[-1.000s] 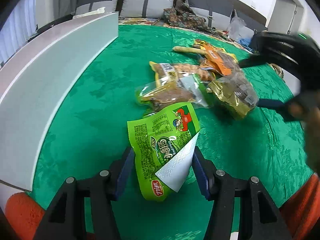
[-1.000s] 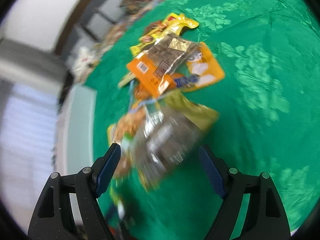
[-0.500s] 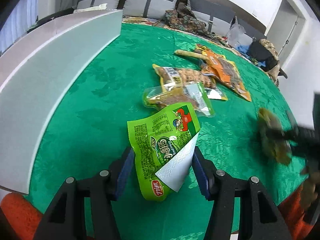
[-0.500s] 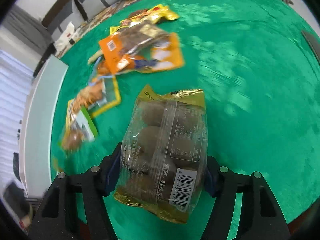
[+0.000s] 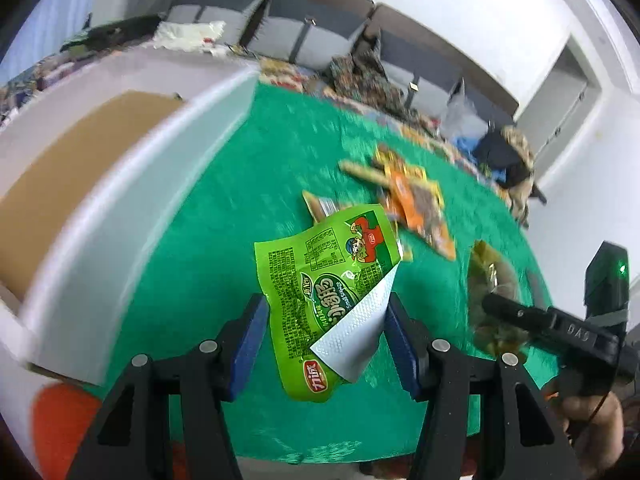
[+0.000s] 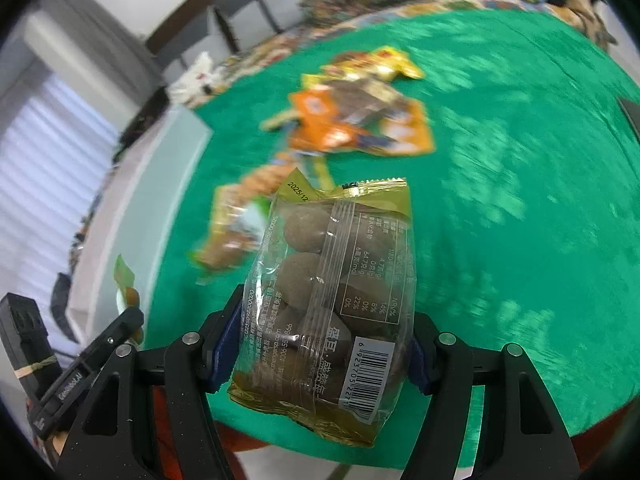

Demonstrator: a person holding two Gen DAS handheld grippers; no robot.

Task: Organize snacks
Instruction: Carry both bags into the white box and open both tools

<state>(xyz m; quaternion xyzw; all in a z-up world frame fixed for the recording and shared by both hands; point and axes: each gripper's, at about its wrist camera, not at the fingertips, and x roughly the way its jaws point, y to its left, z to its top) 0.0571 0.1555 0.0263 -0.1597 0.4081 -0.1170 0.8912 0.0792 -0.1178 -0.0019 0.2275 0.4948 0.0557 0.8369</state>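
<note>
My left gripper (image 5: 325, 338) is shut on a green snack packet (image 5: 326, 280) and holds it above the green tablecloth (image 5: 224, 232), beside the white box (image 5: 116, 184). My right gripper (image 6: 320, 340) is shut on a gold-and-clear bag of brown balls (image 6: 336, 292), lifted over the table's near edge. That bag also shows in the left wrist view (image 5: 494, 292) at the right. Orange and yellow packets (image 6: 360, 120) lie in a loose pile on the cloth, with another packet (image 6: 236, 224) nearer me.
The white box has a brown cardboard bottom (image 5: 68, 176) and stands along the table's left side. A grey sofa (image 5: 320, 48) with clutter stands behind the table. The left gripper's body (image 6: 76, 376) shows low left in the right wrist view.
Both grippers rose with their packets. The left one lifted and turned toward the white box, so its brown inside now shows. The right gripper carried the gold bag nearer the left gripper.
</note>
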